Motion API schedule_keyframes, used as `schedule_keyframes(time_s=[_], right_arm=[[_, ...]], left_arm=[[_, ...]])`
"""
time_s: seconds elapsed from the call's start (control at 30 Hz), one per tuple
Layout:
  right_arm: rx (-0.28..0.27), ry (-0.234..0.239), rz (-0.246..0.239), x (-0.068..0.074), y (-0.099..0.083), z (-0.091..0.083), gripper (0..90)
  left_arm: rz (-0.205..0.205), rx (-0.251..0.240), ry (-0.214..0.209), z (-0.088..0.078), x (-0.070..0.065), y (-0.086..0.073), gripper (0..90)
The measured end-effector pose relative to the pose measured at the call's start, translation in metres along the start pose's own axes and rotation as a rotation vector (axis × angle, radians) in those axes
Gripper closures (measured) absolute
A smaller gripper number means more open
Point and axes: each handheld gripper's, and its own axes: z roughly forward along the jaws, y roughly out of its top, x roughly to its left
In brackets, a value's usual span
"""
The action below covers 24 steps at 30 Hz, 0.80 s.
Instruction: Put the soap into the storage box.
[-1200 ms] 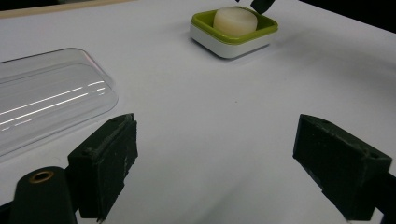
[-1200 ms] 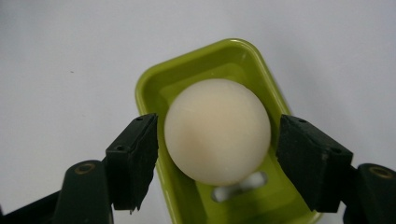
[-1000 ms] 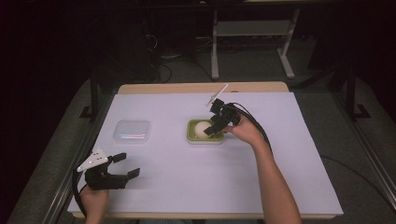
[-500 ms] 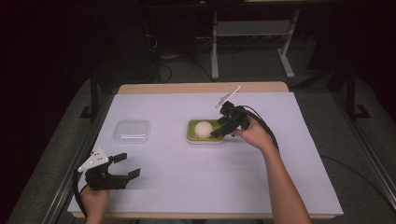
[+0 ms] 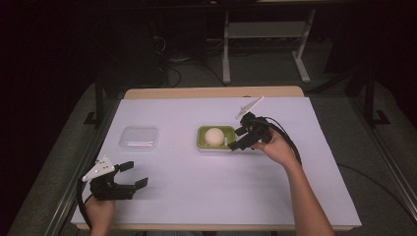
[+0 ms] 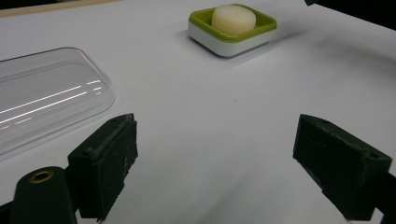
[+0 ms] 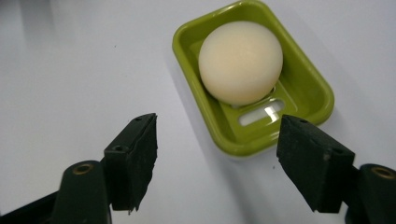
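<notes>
A green soap dish [image 5: 201, 132] with a white base sits mid-table, and a round cream soap [image 5: 214, 135] lies in it. My right gripper [image 5: 236, 139] hovers just off the dish's right edge. Its jaws have just been opening and hold nothing. In the right gripper view, the soap [image 7: 240, 60] and the dish [image 7: 182, 42] lie beyond the right gripper [image 7: 217, 158], which stands open. My left gripper [image 5: 135, 174] rests open near the front left corner. In the left gripper view, the left gripper [image 6: 215, 163] is spread wide over bare white table, with the dish [image 6: 261, 25] far ahead.
A clear plastic lid [image 5: 139, 138] lies flat to the left of the dish and ahead of my left gripper, also as the lid [image 6: 46, 98] in the left gripper view. White paper [image 5: 196, 196] covers the table. Dark floor, cables and a metal stand lie beyond the far edge.
My right hand has drawn back to the right, from over the dish to beside its right edge. The soap stays in the dish. The left hand has not moved.
</notes>
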Motion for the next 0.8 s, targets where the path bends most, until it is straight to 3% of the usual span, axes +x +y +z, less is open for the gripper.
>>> schedule_keyframes(time_s=[0.37, 0.8], right_arm=[[-0.006, -0.003, -0.016, 0.013, -0.019, -0.012, 28.0], [-0.031, -0.006, 0.04, 0.023, -0.046, -0.022, 27.5]], left_arm=[[0.005, 0.005, 0.003, 0.0, -0.001, 0.0, 13.2], [0.015, 0.007, 0.003, 0.001, -0.002, 0.0, 13.2]])
